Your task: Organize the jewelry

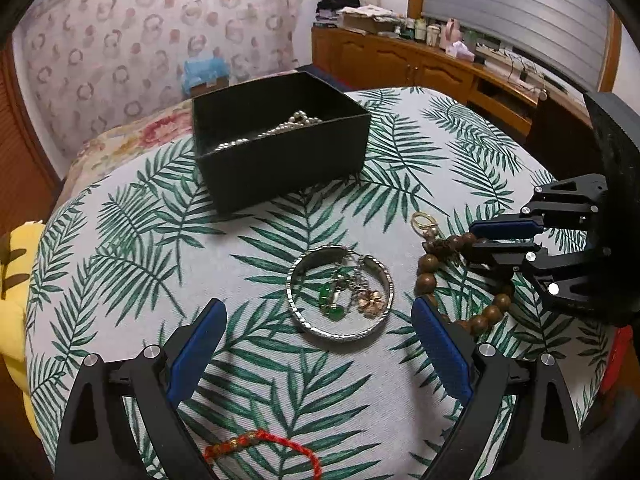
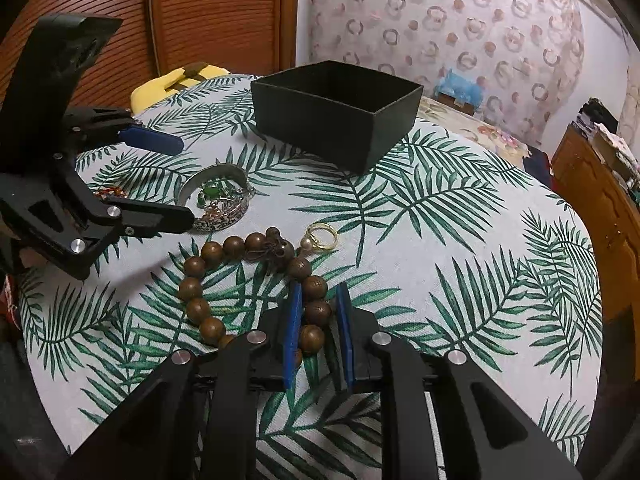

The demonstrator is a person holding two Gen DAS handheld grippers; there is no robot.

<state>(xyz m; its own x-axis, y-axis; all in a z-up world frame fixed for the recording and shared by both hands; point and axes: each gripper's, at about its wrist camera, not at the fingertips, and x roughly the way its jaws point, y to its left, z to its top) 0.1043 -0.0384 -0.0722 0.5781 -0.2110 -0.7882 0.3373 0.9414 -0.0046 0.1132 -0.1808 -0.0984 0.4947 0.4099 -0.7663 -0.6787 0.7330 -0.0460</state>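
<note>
Left wrist view. The left gripper [image 1: 318, 320] stands wide open and holds nothing; its blue pads flank a silver bangle [image 1: 340, 294] lying flat on the palm-leaf tablecloth [image 1: 120, 240]. Inside the bangle lie green-stone pieces [image 1: 331, 300] and a flower-shaped charm [image 1: 370, 300]. Behind it, an open black box [image 1: 280, 140] contains a pearl strand [image 1: 276, 130]. A red braided cord [image 1: 260, 442] lies at the near edge, between the gripper's arms. To the right, the right gripper [image 1: 480, 240] is narrowed about the wooden bead bracelet [image 1: 432, 264]; a gold ring [image 1: 423, 221] lies just beyond the beads.

Right wrist view. The right gripper [image 2: 318, 300] is nearly closed, its blue pads bracketing the near arc of the wooden bead bracelet [image 2: 240, 246], which rests on the tablecloth [image 2: 460, 260]; pad contact with the beads cannot be confirmed. The gold ring [image 2: 322, 236] touches the bracelet's far side. The left gripper [image 2: 186, 178] hovers open above the bangle [image 2: 218, 196]. The black box [image 2: 336, 112] stands well behind.
</note>
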